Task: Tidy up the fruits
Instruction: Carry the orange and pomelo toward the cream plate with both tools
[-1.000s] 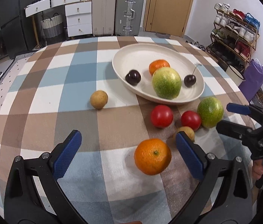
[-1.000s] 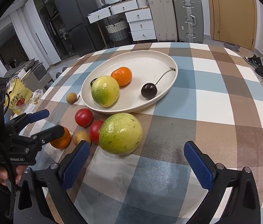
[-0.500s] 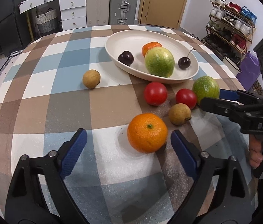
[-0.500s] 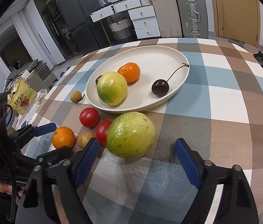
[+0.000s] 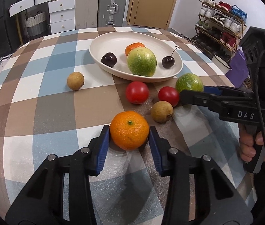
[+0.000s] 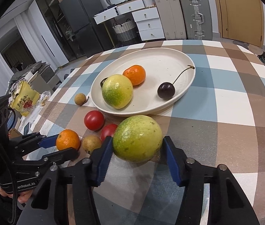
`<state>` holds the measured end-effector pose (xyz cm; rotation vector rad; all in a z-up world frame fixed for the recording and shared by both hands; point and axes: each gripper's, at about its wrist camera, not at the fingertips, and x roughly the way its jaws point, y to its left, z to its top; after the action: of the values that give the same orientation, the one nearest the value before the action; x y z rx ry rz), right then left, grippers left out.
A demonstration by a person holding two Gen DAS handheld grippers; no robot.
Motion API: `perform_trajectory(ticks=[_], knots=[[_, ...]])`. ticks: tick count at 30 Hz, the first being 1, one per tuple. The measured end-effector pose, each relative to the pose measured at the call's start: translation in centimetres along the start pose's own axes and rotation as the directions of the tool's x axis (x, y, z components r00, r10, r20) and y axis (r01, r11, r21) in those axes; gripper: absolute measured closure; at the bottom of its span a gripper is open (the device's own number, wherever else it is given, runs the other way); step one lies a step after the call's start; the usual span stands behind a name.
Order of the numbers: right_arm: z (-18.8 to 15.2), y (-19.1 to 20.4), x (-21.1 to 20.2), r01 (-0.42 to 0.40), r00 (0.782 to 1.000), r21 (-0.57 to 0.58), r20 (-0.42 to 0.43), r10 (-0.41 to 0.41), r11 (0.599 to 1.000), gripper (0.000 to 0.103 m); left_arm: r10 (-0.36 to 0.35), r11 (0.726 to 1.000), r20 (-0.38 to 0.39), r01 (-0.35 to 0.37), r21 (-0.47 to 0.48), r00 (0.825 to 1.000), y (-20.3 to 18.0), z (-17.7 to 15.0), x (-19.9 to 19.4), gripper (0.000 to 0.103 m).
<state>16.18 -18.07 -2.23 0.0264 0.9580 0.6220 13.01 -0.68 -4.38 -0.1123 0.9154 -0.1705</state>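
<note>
Left wrist view, what do you see?
— The left hand-held gripper (image 5: 129, 140) has its blue pads pressed on both sides of a mandarin (image 5: 129, 130) resting on the checked table (image 5: 38, 112).

And at 1 o'clock from it?
— A longan (image 5: 161, 111), two tomatoes (image 5: 137, 92) (image 5: 168, 96), then the cream plate (image 5: 177, 69) at 12 o'clock, holding a green passion fruit (image 5: 141, 61), two cherries (image 5: 109, 59) (image 5: 168, 61) and another mandarin (image 5: 133, 47). A second longan (image 5: 75, 80) sits at 10 o'clock, well apart.

Right wrist view?
— The right hand-held gripper (image 6: 137, 150) is clamped on a second green passion fruit (image 6: 137, 137), just beside the plate's near rim (image 6: 132, 114) on the table (image 6: 226, 112). The left one (image 6: 64, 149) shows at 9 o'clock.
</note>
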Motion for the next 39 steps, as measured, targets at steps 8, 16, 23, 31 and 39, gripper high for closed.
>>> perform_trajectory(ticks=[8, 16, 23, 31, 39], knots=[[-0.2, 0.5, -0.3, 0.028, 0.999, -0.034, 0.019, -0.028, 0.999, 0.051, 0.01, 0.999, 0.022, -0.009, -0.038, 1.0, 0.9, 0.4, -0.6, 0.065], [-0.1, 0.5, -1.5, 0.024, 0.997, -0.022, 0.067, -0.023, 0.999, 0.051, 0.014, 0.999, 0.069, -0.011, -0.051, 0.998, 1.3, 1.5, -1.6, 0.065], [-0.2, 0.9, -2.4, 0.028, 0.995, -0.034, 0.097, -0.025, 0.999, 0.051, 0.013, 0.998, 0.091, -0.006, -0.067, 0.996, 1.5, 2.0, -2.3, 0.065], [-0.1, 1.2, -4.0, 0.012, 0.989, -0.006, 0.15, -0.011, 1.0, 0.051, 0.006, 0.998, 0.122, 0.002, -0.069, 0.992, 1.5, 2.7, -3.3, 0.065], [0.9, 1.6, -6.3, -0.003, 0.976, 0.014, 0.218, 0.0, 1.0, 0.051, 0.011, 0.999, 0.167, -0.004, -0.04, 0.986, 1.4, 4.5, -4.9, 0.065]])
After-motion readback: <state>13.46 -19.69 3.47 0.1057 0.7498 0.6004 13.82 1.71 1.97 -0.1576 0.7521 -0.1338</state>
